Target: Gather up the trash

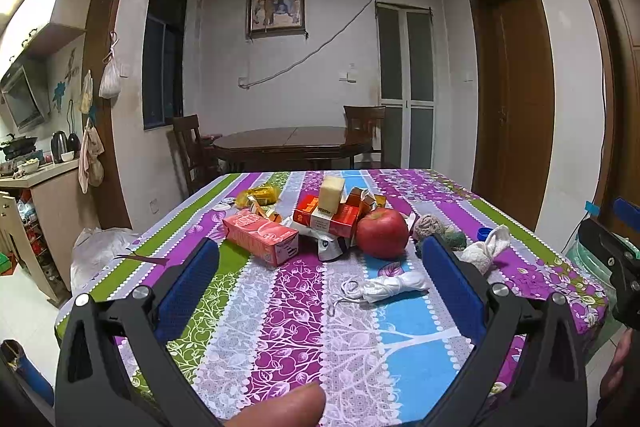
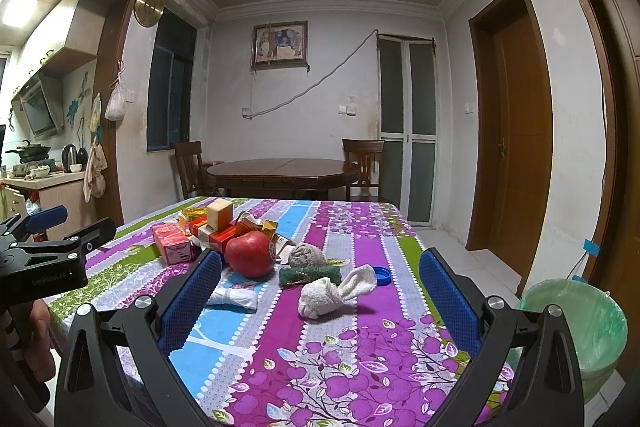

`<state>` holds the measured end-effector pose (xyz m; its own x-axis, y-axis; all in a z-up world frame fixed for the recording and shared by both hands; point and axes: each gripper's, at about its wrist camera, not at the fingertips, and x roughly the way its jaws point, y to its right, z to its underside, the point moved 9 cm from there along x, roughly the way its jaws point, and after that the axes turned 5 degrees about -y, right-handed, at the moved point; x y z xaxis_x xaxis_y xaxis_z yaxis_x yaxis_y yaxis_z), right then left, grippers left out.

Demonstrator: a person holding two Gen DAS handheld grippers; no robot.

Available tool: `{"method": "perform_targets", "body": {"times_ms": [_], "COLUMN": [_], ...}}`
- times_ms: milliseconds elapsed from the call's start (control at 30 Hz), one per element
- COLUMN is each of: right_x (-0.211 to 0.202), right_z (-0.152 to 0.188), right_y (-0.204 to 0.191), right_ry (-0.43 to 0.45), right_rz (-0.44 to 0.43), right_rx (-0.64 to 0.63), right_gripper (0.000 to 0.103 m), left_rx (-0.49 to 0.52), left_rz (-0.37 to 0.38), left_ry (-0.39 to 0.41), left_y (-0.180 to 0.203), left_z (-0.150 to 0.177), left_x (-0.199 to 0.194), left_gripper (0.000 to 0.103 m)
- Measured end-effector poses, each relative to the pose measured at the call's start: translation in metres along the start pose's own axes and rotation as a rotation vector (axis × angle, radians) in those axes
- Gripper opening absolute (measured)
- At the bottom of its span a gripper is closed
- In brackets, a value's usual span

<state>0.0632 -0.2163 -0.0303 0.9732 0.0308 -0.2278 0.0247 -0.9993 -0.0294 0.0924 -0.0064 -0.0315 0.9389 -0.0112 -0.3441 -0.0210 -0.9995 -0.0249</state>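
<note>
Left gripper (image 1: 320, 259) jaws wide apart, empty, above near table (image 1: 400, 339) edge. Trash cluster mid-table, left to right: pink carton (image 1: 262, 235), red boxes (image 1: 330, 217), red apple (image 1: 382, 233), white rag (image 2: 328, 293), blue cap (image 2: 382, 275). Right gripper (image 2: 320, 277) also wide, empty. Green-lined bin (image 2: 580, 327) on floor at far right.

On the table (image 2: 400, 327), cartons (image 2: 216, 231) lie behind the apple (image 2: 250, 253), the rolled towel (image 2: 320, 299) to its right.
</note>
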Motion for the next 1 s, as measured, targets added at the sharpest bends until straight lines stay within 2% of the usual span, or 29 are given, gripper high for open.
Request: {"method": "perform_targets", "body": {"times_ms": [1000], "right_x": [-0.0018], "right_z": [0.0006], "right_y": [-0.0029], "right_ry": [-0.012], "right_rz": [-0.02], "right_rx": [-0.012], "right_gripper": [0.099], "left_rx": [0.001], "left_rz": [-0.001], "left_ry": [-0.004], "left_y": [-0.0003], "left_z": [0.0014], "left_x": [-0.0001], "left_gripper": [0.098]}}
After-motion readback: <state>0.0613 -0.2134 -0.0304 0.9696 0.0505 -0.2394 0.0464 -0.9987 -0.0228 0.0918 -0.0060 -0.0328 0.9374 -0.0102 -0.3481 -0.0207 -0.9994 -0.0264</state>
